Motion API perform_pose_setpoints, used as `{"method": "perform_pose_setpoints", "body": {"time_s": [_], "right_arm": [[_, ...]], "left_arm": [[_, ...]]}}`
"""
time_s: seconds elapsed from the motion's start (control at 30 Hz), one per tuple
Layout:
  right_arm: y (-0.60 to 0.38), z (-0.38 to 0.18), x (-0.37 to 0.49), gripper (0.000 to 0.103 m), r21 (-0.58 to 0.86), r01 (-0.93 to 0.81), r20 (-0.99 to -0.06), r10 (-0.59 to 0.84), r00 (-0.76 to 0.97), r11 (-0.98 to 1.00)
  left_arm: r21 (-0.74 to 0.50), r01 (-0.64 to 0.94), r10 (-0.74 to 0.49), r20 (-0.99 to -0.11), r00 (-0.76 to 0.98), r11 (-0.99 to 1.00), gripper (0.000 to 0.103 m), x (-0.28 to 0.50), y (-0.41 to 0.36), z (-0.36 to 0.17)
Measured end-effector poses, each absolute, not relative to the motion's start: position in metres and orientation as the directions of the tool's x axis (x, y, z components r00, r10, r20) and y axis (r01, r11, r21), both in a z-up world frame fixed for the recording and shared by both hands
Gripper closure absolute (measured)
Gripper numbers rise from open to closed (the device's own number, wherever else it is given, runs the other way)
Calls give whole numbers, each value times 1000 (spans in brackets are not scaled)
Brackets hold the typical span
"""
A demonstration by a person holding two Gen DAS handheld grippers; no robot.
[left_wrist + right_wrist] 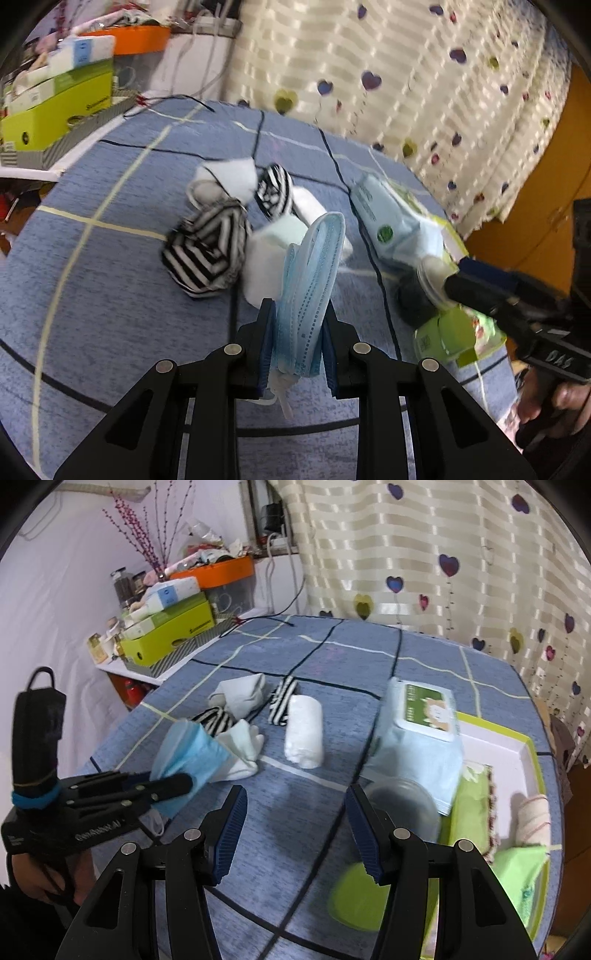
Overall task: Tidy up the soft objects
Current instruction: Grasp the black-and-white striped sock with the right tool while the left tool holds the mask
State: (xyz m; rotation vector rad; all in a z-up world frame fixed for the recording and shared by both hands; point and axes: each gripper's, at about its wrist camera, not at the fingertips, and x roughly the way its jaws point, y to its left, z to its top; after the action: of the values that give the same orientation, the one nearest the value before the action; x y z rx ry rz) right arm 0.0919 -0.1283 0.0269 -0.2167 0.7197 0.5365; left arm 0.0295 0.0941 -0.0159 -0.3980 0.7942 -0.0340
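My left gripper (297, 314) is shut on a folded blue face mask (314, 273) and holds it above the blue checked tablecloth (110, 277). The mask also shows in the right wrist view (188, 757), with the left gripper (177, 786) at the left. My right gripper (295, 808) is open and empty, low over the cloth. Black-and-white striped socks (282, 701), white socks (240, 696) and a rolled white towel (304, 736) lie mid-table. A lime-rimmed tray (532, 753) at the right holds a green cloth (472, 812) and a pale roll (532, 816).
A pack of wet wipes (424, 716) on a light blue towel (417, 764) leans at the tray's left edge, beside a clear jar (402, 805). Stacked boxes (170, 631) stand on a shelf at the far left. A heart-print curtain (443, 554) hangs behind the table.
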Motion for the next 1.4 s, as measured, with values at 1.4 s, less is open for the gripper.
{"method": "perform_pose_setpoints", "body": {"time_s": [1.4], "right_arm": [[76, -59, 160, 41, -166, -815, -852, 336, 402, 555]], "left_arm": [[-444, -349, -34, -656, 754, 825, 79, -9, 209, -32]]}}
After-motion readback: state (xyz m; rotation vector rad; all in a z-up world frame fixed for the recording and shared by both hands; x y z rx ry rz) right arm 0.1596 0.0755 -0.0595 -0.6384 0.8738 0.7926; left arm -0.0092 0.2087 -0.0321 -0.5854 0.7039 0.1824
